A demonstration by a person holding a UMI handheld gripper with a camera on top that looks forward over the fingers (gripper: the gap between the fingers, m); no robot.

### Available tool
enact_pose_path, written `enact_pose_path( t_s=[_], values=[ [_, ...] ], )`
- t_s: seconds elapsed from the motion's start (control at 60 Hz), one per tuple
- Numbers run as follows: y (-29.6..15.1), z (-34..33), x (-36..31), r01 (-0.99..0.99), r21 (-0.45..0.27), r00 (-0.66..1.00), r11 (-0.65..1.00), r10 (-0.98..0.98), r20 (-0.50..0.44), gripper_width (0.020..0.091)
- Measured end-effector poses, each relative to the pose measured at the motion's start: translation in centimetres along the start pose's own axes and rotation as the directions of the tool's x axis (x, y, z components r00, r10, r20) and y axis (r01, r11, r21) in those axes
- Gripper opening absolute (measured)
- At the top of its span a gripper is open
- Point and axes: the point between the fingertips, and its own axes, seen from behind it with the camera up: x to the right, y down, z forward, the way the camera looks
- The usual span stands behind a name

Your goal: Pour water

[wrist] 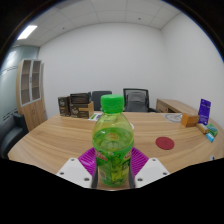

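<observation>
The claw (112, 166) is closed on a clear plastic bottle with a green cap and a green label (112, 140). Both purple pads (88, 158) press on its sides, low down. The bottle is right between the fingers, close in front, over the near edge of the long light wooden surface (60, 140). I cannot tell if its bottom touches the wood or hangs just above it.

The bottle stands straight up. Its long line runs up and down, and the cap points to the ceiling.

The cap looks to be on, so no water could come out if the bottle were tipped now. The hold is low, so the top might swing or slip when it tilts. I see no cup close by. A flat round red thing (165, 144) lies far off to the right, so water could land on the wood.
</observation>
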Motion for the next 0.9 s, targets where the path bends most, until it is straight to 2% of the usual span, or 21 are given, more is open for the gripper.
enact_pose_path(
  t_s=[0.033, 0.267, 0.383, 0.55, 0.65, 0.75, 0.9],
  values=[
    [0.0, 0.1, 0.0, 0.004, 0.001, 1.0, 1.0, -0.004, 0.0, 0.0408],
    [0.0, 0.4, 0.0, -0.026, -0.02, 1.0, 0.999, 0.027, 0.014, 0.0406],
    [-0.6, 1.7, -2.8, -0.162, -0.06, 0.984, 0.985, 0.166, 0.064, 0.0404],
    [-2.6, 5.6, -8.4, -0.399, -0.157, 0.898, 0.904, 0.419, 0.133, 0.0405],
    [-5.2, 8.1, -10.3, -0.61, -0.193, 0.759, 0.768, 0.637, 0.134, 0.0404],
    [-7.7, 10.1, -11.0, -0.811, -0.204, 0.533, 0.549, 0.836, 0.13, 0.0404],
    [-11.0, 11.8, -10.4, -0.958, -0.19, 0.194, 0.215, 0.973, 0.125, 0.0403]
  ],
)
